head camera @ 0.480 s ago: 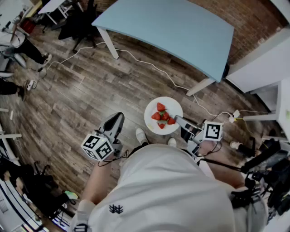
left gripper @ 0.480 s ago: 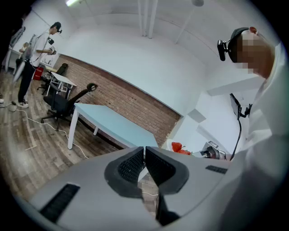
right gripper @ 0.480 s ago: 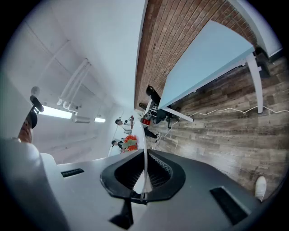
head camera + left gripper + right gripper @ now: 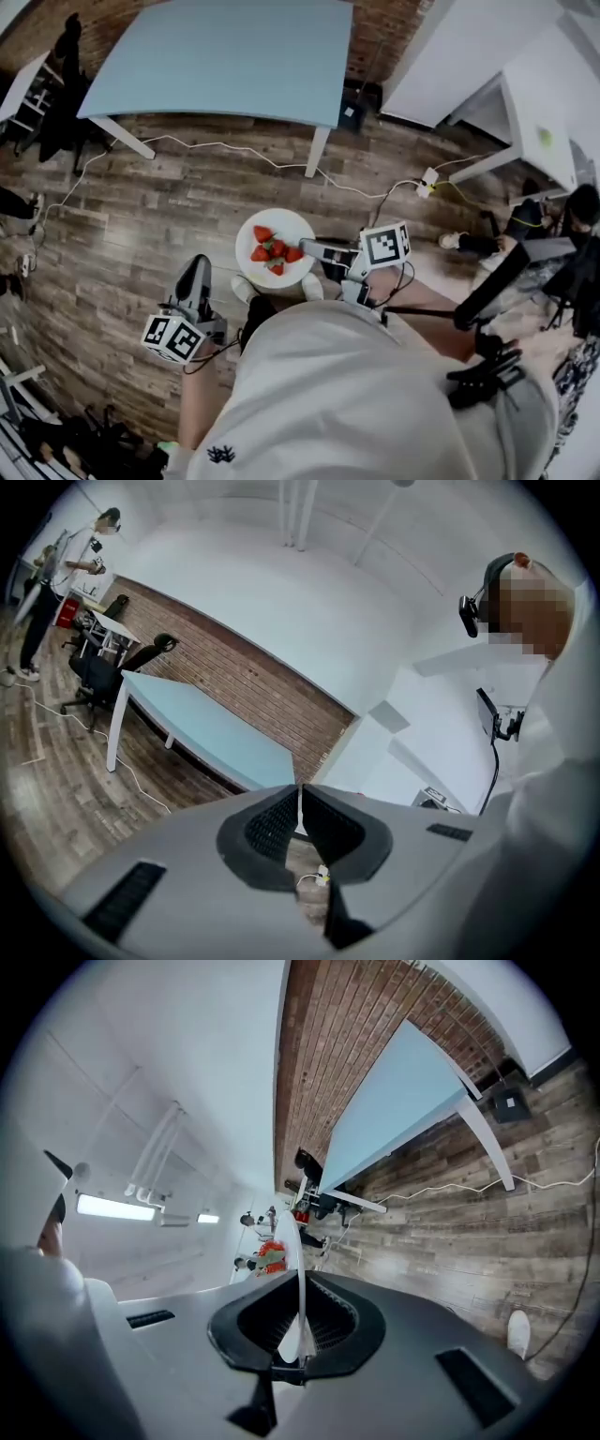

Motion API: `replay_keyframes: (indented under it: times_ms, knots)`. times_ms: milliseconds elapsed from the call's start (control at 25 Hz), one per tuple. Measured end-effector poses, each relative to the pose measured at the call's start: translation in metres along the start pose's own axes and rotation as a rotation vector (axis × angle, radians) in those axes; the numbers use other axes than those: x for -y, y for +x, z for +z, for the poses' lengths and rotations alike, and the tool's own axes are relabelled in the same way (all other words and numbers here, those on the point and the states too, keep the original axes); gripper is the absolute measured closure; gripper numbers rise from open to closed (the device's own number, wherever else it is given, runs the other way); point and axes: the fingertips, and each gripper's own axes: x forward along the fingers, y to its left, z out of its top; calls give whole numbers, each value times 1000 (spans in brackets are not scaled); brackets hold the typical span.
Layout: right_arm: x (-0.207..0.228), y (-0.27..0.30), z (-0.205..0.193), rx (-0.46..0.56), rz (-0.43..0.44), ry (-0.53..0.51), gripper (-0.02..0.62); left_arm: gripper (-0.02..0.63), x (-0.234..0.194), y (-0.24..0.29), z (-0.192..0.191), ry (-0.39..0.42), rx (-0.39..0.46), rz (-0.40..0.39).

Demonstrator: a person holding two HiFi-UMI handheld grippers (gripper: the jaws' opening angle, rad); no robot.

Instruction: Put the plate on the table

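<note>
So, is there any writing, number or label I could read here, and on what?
No readable words or numbers anywhere.
Cube on left gripper, cube on right gripper: black-and-white square patterns only.
Shirt emblem: small, no letters.
Plate: no print.

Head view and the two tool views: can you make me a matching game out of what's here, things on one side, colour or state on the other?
Things
1. plate
2. strawberries
3. left tool
4. table

Colour or state
A. light blue top on white legs
B. shut, with nothing between its jaws
C. red, lying on the plate
D. white, pinched at its rim by the right tool

Pairs: 1-D, 2-C, 3-B, 4-A
</note>
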Motion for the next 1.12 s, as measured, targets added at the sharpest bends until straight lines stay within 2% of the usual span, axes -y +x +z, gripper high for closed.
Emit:
replay_keyframes:
  times_ms: [240, 520, 720, 920, 1120]
  knots:
    - [17, -48, -6, -24, 2, 30, 577, 591, 33, 17, -32, -20, -22, 26]
    - [34, -84, 4, 13, 12, 51, 577, 591, 69, 46, -45, 28, -56, -1]
    - [34, -86, 19, 44, 26, 62, 577, 591, 71, 58, -39, 53, -76, -7]
    - [41, -94, 24, 36, -13, 28, 577, 604, 79, 60, -34, 88, -69, -7]
    - [47, -76, 34, 41, -24, 53, 577, 604, 58, 55, -27, 116, -97, 41]
